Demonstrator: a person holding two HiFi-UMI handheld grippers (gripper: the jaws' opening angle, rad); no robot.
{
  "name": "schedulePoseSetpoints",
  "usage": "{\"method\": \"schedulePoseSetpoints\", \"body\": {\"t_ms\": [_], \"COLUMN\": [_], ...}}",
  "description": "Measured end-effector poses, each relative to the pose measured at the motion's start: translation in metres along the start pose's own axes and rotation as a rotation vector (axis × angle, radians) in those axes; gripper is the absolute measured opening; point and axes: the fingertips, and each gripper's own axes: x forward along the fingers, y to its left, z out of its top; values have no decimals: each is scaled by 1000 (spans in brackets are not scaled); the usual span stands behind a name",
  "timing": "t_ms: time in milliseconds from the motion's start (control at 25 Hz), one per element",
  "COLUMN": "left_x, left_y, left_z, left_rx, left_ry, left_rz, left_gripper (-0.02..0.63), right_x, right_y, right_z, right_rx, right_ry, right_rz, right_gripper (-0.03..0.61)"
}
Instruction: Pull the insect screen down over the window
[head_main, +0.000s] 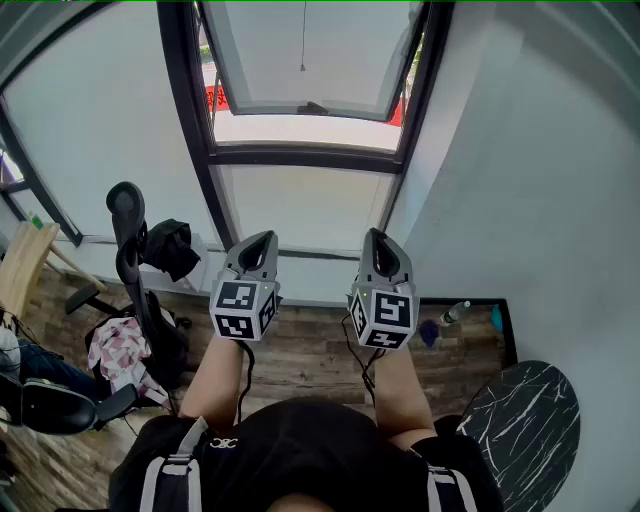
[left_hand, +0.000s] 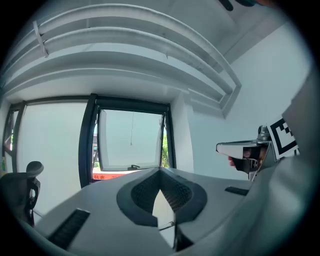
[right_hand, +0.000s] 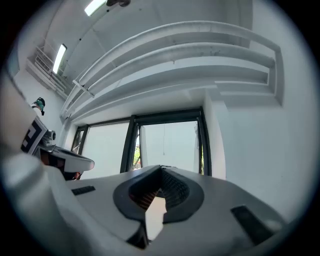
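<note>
The black-framed window stands ahead, its upper sash tilted open outwards. A thin pull cord hangs in the upper opening; it also shows in the left gripper view as the cord and in the right gripper view as the cord. I cannot make out the screen itself. My left gripper and right gripper are held side by side below the window, well short of the cord. Both are shut with nothing between their jaws, as the left gripper and right gripper show up close.
An office chair with a black garment stands at the left, a pink patterned bag below it. A wooden chair is at the far left. A bottle stands by the right wall, near a dark marbled round table.
</note>
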Motion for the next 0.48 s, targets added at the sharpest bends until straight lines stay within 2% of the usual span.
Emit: {"method": "schedulePoseSetpoints", "body": {"t_ms": [480], "left_x": [-30], "left_y": [22], "left_z": [-14], "left_rx": [-4], "left_ry": [-8], "left_rz": [-44], "left_gripper": [12], "right_x": [-12], "right_y": [45], "right_z": [-13], "right_rx": [-9], "right_ry": [11], "right_rz": [-12], "right_gripper": [3]}}
